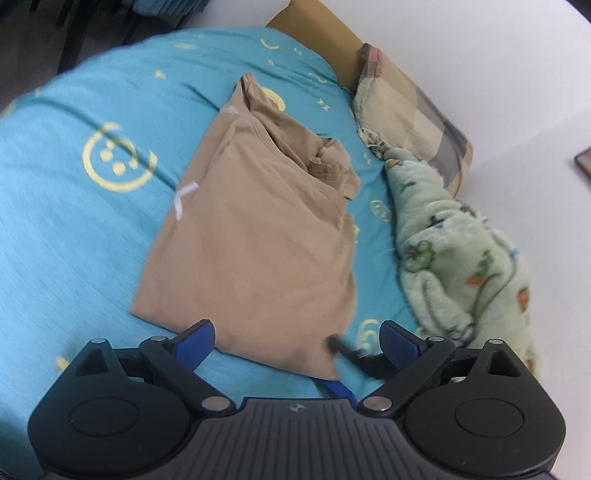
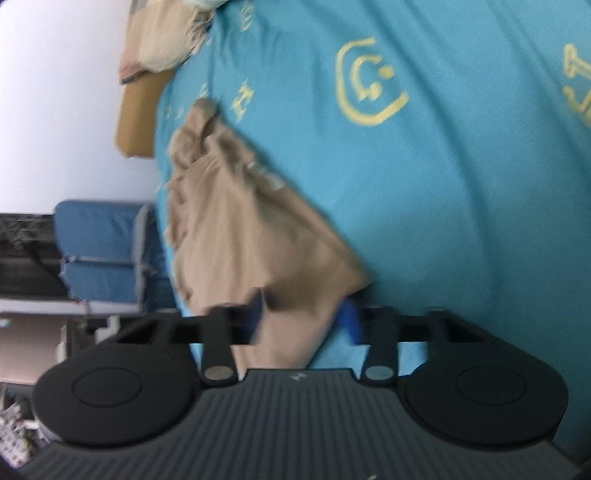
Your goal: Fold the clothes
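A tan garment (image 1: 255,236) lies partly folded on a teal bedsheet (image 1: 74,229), its collar end bunched at the far side. My left gripper (image 1: 297,338) is open, its blue fingers (image 1: 195,341) standing either side of the garment's near edge, just above it. In the blurred right wrist view the same garment (image 2: 236,236) runs from far left to the gripper. My right gripper (image 2: 304,317) is open with the garment's near corner between its fingers; whether they touch it I cannot tell. The right gripper's tip also shows in the left wrist view (image 1: 347,350) at that corner.
A green fleece blanket (image 1: 458,251) and a checked pillow (image 1: 413,118) lie along the bed's right side against a white wall (image 1: 517,55). A wooden headboard (image 1: 314,26) is at the far end. A blue chair (image 2: 99,251) stands beside the bed.
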